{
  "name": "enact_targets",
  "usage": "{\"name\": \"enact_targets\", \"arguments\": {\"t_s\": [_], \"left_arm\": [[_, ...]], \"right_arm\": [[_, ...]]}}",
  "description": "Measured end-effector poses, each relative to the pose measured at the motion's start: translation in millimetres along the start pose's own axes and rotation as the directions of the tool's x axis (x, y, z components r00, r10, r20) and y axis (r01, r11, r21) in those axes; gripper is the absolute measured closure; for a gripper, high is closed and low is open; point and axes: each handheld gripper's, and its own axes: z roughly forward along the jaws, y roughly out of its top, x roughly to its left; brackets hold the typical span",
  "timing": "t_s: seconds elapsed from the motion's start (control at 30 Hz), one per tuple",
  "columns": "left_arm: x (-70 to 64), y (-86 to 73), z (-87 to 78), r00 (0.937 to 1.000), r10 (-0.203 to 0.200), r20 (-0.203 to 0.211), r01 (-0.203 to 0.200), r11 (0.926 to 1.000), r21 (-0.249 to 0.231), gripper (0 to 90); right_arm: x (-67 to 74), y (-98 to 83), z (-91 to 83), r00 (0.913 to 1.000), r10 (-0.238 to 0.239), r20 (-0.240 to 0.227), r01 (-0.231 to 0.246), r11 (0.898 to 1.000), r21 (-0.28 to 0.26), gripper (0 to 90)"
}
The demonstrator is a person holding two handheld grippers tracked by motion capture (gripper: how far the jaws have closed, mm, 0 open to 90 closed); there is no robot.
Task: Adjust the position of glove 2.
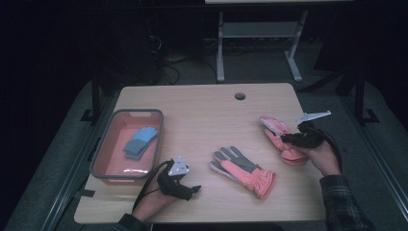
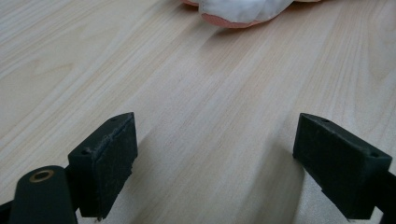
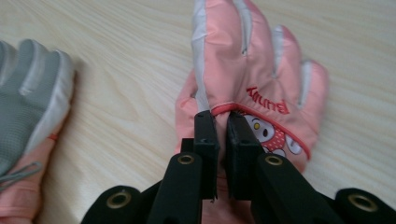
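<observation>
**Pink glove pinched at the table's right side**

Nearest the person, the left gripper [image 1: 188,191] rests low over bare pale woodgrain, its blunt black jaws spread wide with nothing between them. A padded glove [image 1: 243,171] with a grey mesh palm and ruched pink cuff lies mid-table. Farther right, the right gripper [image 3: 223,126] is pressed onto a fold of the quilted pink glove [image 3: 261,70], stitched "Bunny". At left, a grey-rimmed tray [image 1: 113,179] holds blue knit gloves [image 1: 140,141].
</observation>
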Motion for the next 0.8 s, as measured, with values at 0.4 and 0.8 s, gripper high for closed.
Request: {"name": "enact_targets", "arguments": {"t_s": [0.4,0.8], "left_arm": [[0.1,0.1,-0.1,1.0,0.002,0.0,-0.002,1.0,0.001,13.1],[0.3,0.2,0.1,1.0,0.004,-0.002,-0.004,1.0,-0.002,13.1]], "right_arm": [[30.9,20.4,-20.4,0.9906,-0.099,-0.095,0.094,0.994,-0.052,84.8],[72.7,36.1,-36.3,0.9544,-0.216,-0.206,0.204,0.976,-0.078,84.7]]}}
